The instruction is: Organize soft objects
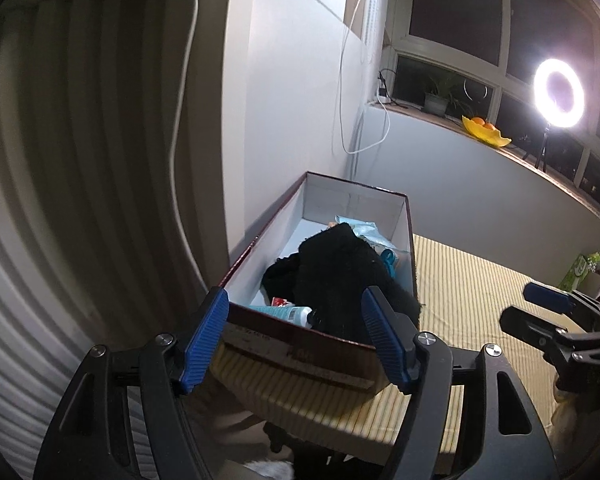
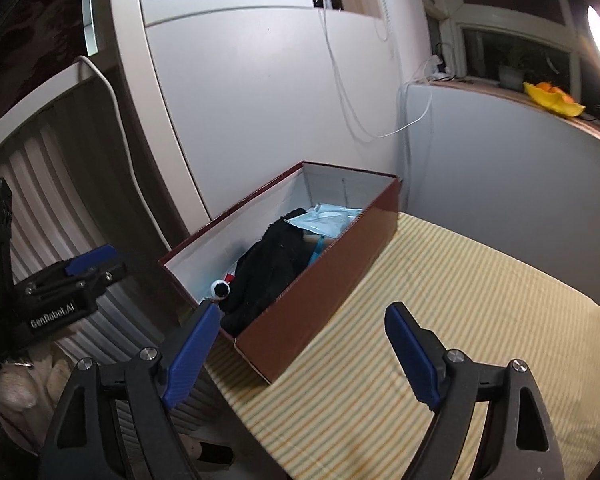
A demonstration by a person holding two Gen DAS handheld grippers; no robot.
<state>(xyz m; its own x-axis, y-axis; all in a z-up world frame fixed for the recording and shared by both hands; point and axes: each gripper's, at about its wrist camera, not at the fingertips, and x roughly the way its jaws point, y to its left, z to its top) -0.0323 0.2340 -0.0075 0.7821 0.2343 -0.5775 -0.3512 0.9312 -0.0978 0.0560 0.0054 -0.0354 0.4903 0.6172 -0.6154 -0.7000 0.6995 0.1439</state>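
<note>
Left gripper (image 1: 296, 338) is spread wide with nothing in it, hanging over the near rim of the long maroon cardboard box (image 2: 320, 284). Fuzzy black garment (image 1: 340, 276) sits slumped inside. Right gripper (image 2: 300, 354) also gapes empty; ribbed striped mattress (image 2: 440, 300) lies bare from 3 o'clock.

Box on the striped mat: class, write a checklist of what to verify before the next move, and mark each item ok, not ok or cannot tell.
1. Left gripper empty, jaws open: ok.
2. Right gripper empty, jaws open: ok.
3. Black cloth fully inside the box: not ok; in the left wrist view it drapes over the right wall near the front corner.
4. Box flat on the mat: not ok; its near end overhangs the mat's edge.
5. Mat free of loose soft items: ok in the part seen.
6. Tube and blue pack belong in the box: cannot tell.
</note>
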